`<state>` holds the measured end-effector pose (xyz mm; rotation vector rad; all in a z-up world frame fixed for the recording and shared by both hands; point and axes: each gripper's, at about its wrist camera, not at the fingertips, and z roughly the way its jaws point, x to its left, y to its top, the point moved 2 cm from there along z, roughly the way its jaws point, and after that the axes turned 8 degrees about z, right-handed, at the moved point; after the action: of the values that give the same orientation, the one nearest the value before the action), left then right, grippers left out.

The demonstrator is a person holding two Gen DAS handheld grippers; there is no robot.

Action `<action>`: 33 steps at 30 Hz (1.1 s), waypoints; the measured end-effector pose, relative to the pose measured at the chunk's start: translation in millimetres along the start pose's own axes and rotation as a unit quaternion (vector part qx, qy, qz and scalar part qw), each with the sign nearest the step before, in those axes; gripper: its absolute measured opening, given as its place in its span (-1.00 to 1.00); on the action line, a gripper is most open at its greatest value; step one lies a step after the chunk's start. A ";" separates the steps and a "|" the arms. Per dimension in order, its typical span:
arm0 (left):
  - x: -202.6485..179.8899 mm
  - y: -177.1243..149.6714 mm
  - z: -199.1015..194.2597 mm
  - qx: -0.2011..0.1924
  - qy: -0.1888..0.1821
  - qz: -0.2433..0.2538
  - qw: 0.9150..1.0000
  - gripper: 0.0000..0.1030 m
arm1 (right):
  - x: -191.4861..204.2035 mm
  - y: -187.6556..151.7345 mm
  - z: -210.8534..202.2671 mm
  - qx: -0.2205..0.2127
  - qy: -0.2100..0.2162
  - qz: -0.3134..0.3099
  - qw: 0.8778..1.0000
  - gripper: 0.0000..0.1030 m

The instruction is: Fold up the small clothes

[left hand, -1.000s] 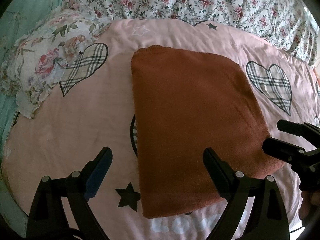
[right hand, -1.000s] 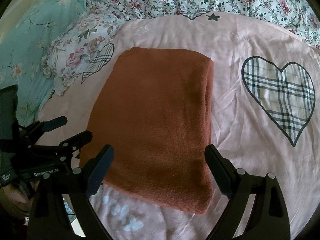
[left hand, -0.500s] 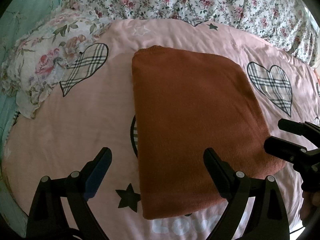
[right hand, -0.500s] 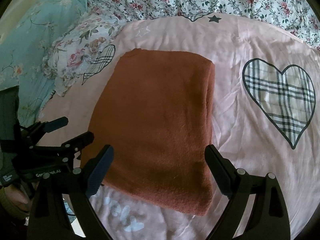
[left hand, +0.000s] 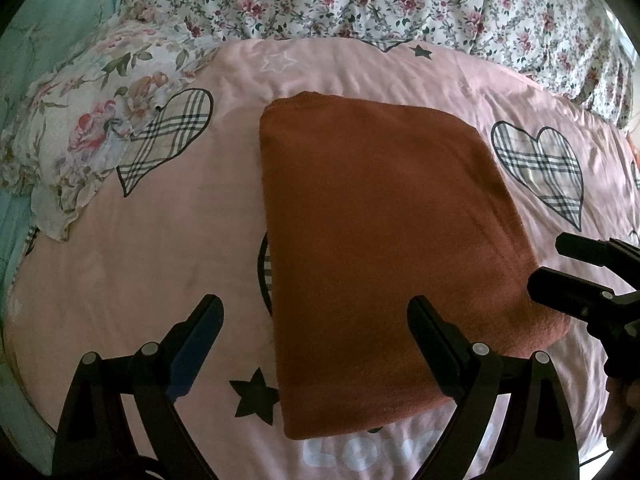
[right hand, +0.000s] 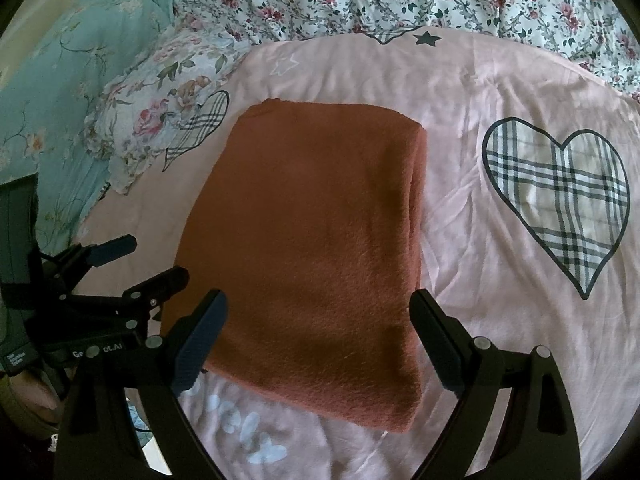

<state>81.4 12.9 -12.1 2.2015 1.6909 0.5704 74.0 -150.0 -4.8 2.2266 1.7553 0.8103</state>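
A rust-brown garment lies folded into a neat rectangle on the pink bedspread; it also shows in the right wrist view. My left gripper is open and empty, hovering over the garment's near left edge. It shows at the left of the right wrist view. My right gripper is open and empty above the garment's near edge. It shows at the right of the left wrist view, next to the garment's near right corner.
The pink spread bears plaid hearts, black stars and white lettering. A floral pillow lies at the left, a floral quilt along the back and teal bedding at far left.
Both grippers have drifted very slightly; the garment lies as before. Both stay open and empty.
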 end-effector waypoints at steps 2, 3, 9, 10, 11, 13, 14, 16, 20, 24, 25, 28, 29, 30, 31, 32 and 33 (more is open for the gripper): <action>0.0 0.0 0.0 0.000 0.000 0.000 1.000 0.82 | 0.6 1.6 0.1 0.000 0.000 0.001 1.000 0.79; 0.1 0.0 0.0 0.000 0.000 0.000 1.000 0.82 | -0.9 2.5 -0.6 0.000 0.001 0.001 1.000 0.79; -0.2 0.2 0.0 0.001 0.000 0.000 1.000 0.82 | -1.5 1.9 -1.1 0.000 0.000 0.001 1.000 0.79; -0.3 0.3 0.0 0.000 0.000 0.000 1.000 0.82 | -1.1 2.6 -1.4 -0.001 0.001 0.001 1.000 0.79; -0.5 0.4 0.0 0.000 0.000 0.000 1.000 0.82 | -0.9 2.9 -1.4 -0.001 0.001 0.001 1.000 0.79; -1.2 1.0 0.6 0.000 0.000 0.001 1.000 0.82 | -2.5 4.3 -1.9 -0.002 0.001 0.002 1.000 0.79; -1.0 1.3 0.6 0.000 0.000 0.001 1.000 0.82 | -2.7 4.8 -2.0 -0.002 0.002 0.003 1.000 0.79; -1.2 1.3 0.7 0.000 0.000 0.001 1.000 0.82 | -3.1 4.4 -1.9 -0.001 0.002 0.001 1.000 0.79; -1.0 1.5 0.6 0.000 0.000 0.001 1.000 0.82 | -3.2 5.7 -1.7 -0.001 0.002 0.001 1.000 0.79; -0.8 2.5 1.6 0.000 0.000 0.001 1.000 0.82 | -3.9 5.1 -1.4 -0.001 0.003 0.000 1.000 0.79; -0.7 2.9 1.9 0.000 0.000 0.001 1.000 0.82 | -3.8 4.9 -1.4 -0.001 0.003 0.000 1.000 0.79; -0.3 3.5 2.5 0.000 0.000 0.001 1.000 0.82 | -3.5 5.4 -1.3 -0.002 0.003 0.001 1.000 0.79; 0.2 4.1 2.6 0.000 0.000 0.000 1.000 0.82 | -3.4 5.5 -1.4 -0.002 0.003 0.001 1.000 0.79; 0.7 4.4 2.7 0.000 0.000 0.000 1.000 0.82 | -3.6 4.6 -1.3 -0.002 0.003 0.000 1.000 0.79; 0.7 4.8 2.6 -0.001 0.000 0.000 1.000 0.82 | -3.5 5.5 -1.3 -0.002 0.003 0.000 1.000 0.79; 0.4 5.1 2.6 -0.001 0.000 0.000 1.000 0.82 | -3.7 6.5 -1.2 -0.002 0.003 0.000 1.000 0.79; 0.5 4.9 2.6 -0.001 0.000 0.000 1.000 0.82 | -3.6 6.3 -1.2 -0.002 0.003 0.000 1.000 0.79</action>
<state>86.9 12.1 -12.0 2.2008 1.6884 0.5712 78.1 -155.4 -2.0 2.2246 1.7551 0.8211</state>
